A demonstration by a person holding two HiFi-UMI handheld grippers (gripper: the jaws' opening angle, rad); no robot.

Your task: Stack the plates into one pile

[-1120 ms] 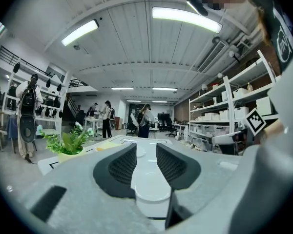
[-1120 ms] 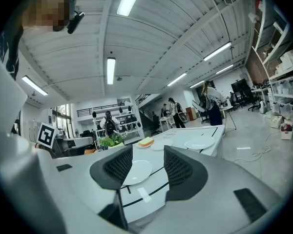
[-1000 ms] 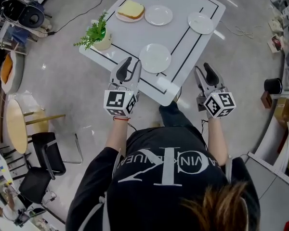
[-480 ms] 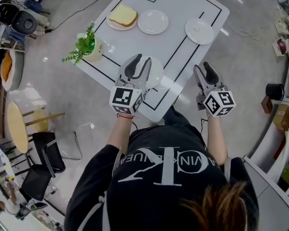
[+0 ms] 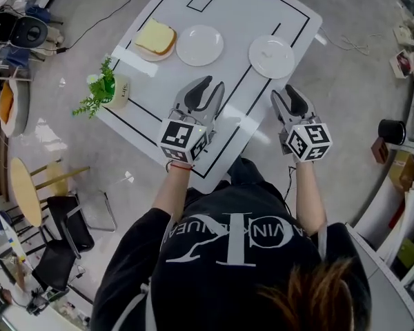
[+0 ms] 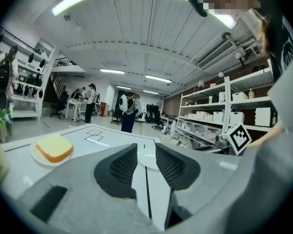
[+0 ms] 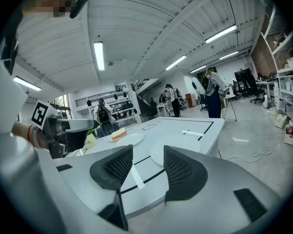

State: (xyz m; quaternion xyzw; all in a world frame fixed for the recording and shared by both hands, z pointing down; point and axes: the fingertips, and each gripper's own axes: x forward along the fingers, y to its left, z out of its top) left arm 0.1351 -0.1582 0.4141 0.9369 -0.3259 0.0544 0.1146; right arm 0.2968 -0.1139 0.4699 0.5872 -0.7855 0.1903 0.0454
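Grey jaws on the left gripper point(image 6: 146, 149) sit a narrow gap apart and have just been closing a little. The rim of the near plate point(image 6: 147, 160) shows right in that gap at the tips, though I honestly can't tell if the pads are touching it. From the head view that gripper point(image 5: 208, 92) hangs over the front part of the table point(image 5: 248, 5) and covers that plate completely.

Right gripper point(image 7: 147, 152) has its jaws apart too, a bit wider, with nothing between them, just a tape strip point(image 7: 136, 178) and a black line point(image 7: 141, 160) on the tabletop showing through. It sits point(image 5: 288, 96) just off the table's right edge, with the right plate point(image 5: 271, 56) close ahead of it.

Further out, the middle plate point(image 5: 200, 45) is empty, and beside it is the left plate point(image 5: 141, 50) with a bread slice point(image 5: 155, 37) on top. All the plates are apart, not stacked. Potted plant point(image 5: 100, 92) is at the table's left edge.
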